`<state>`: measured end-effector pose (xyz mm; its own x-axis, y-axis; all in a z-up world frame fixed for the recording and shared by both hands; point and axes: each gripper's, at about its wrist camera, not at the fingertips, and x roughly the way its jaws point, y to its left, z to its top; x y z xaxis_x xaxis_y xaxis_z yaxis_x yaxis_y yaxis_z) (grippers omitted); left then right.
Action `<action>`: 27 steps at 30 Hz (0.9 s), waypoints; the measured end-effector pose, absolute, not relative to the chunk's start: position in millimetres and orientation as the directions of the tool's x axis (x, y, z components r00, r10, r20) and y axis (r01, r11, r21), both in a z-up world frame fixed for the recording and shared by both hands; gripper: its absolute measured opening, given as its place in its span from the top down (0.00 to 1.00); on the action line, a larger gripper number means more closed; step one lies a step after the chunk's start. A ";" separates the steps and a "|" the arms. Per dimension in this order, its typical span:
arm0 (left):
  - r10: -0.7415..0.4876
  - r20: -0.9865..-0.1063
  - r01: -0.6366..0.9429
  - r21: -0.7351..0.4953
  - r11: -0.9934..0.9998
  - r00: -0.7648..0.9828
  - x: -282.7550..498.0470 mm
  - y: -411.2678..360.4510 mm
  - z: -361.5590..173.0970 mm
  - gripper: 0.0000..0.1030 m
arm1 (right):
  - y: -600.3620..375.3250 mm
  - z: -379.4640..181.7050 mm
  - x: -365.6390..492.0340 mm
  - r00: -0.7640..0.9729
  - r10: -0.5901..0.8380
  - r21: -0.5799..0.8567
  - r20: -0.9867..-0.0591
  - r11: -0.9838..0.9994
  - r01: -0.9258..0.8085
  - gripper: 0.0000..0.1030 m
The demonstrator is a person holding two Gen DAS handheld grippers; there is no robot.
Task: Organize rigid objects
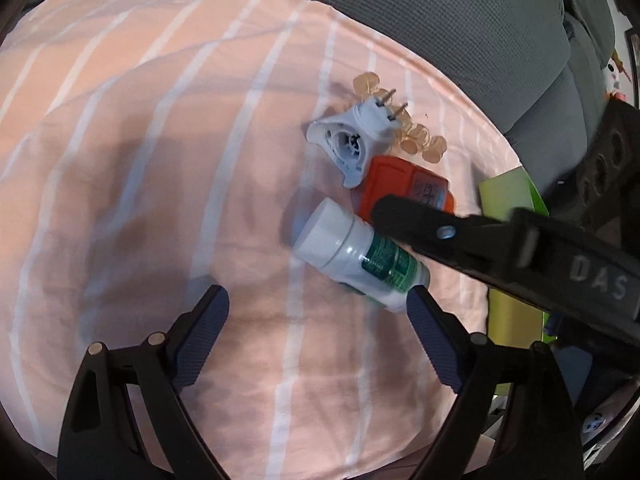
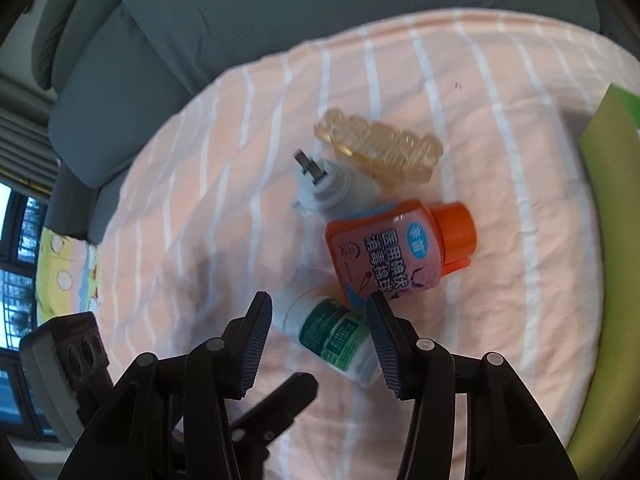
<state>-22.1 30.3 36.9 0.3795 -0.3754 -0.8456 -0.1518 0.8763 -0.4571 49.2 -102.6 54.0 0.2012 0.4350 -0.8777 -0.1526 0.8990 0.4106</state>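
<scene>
A white bottle with a green label (image 1: 356,252) (image 2: 336,332) lies on its side on the peach striped sheet (image 1: 160,160). An orange bottle (image 2: 400,248) (image 1: 396,184), a grey plug-in device (image 1: 348,140) (image 2: 328,192) and an amber hair claw (image 2: 380,148) (image 1: 424,140) lie just beyond it. My right gripper (image 2: 320,340) hovers open over the white bottle, its fingers on either side with a gap showing on the left. My left gripper (image 1: 318,300) stands wide open with nothing between its fingers; its right fingertip is beside the bottle's base.
Grey cushions (image 1: 460,32) (image 2: 200,20) border the sheet at the back. A green box (image 1: 508,196) (image 2: 608,140) lies at the sheet's right edge. A window (image 2: 16,240) and a yellow patterned cloth (image 2: 60,264) show at the left of the right wrist view.
</scene>
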 end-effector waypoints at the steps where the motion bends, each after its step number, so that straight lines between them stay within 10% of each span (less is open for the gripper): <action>1: -0.372 -0.847 -0.149 -0.453 0.879 0.380 -22.8 29.6 37.4 0.13 | -101.2 50.3 49.7 0.187 0.432 0.408 -0.882 0.900 -0.153 0.49; 27: -0.374 -0.812 -0.108 -0.465 0.879 0.448 -27.9 34.9 53.2 0.61 | -75.8 22.2 44.9 0.022 0.569 0.564 -0.822 0.818 -0.115 0.52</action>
